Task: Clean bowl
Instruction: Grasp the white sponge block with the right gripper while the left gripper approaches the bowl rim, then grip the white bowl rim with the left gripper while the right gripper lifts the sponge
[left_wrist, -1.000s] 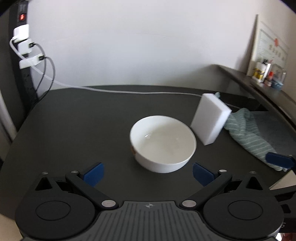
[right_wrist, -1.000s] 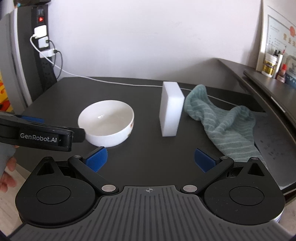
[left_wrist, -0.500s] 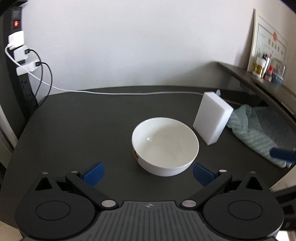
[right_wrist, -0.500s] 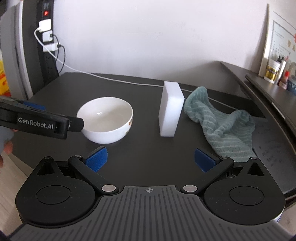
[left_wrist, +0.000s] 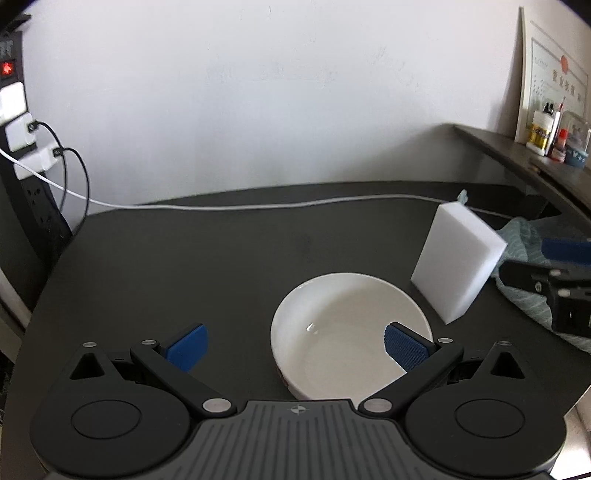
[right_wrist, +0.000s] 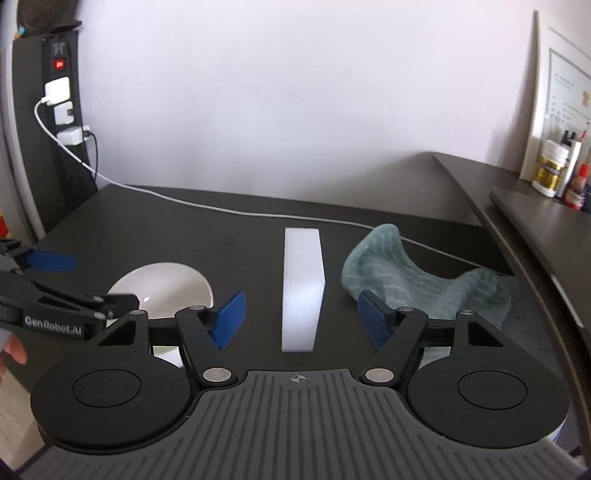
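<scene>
A white bowl (left_wrist: 347, 332) sits upright and empty on the black table (left_wrist: 221, 258). My left gripper (left_wrist: 295, 349) is open, its right finger over the bowl's inside and its left finger outside the left rim. A white sponge block (right_wrist: 302, 291) stands on edge right of the bowl (right_wrist: 162, 288). My right gripper (right_wrist: 301, 321) is open, its fingers either side of the sponge's near end, not touching. The sponge (left_wrist: 458, 264) and the right gripper also show in the left wrist view.
A teal striped cloth (right_wrist: 424, 288) lies crumpled right of the sponge. A white cable (left_wrist: 258, 205) runs across the back of the table from a power strip (right_wrist: 62, 122). A shelf with bottles (right_wrist: 554, 166) stands at the right.
Both grippers have moved forward. My left gripper now straddles the bowl's left rim. My right gripper's fingers have come up around the sponge and stand closer together.
</scene>
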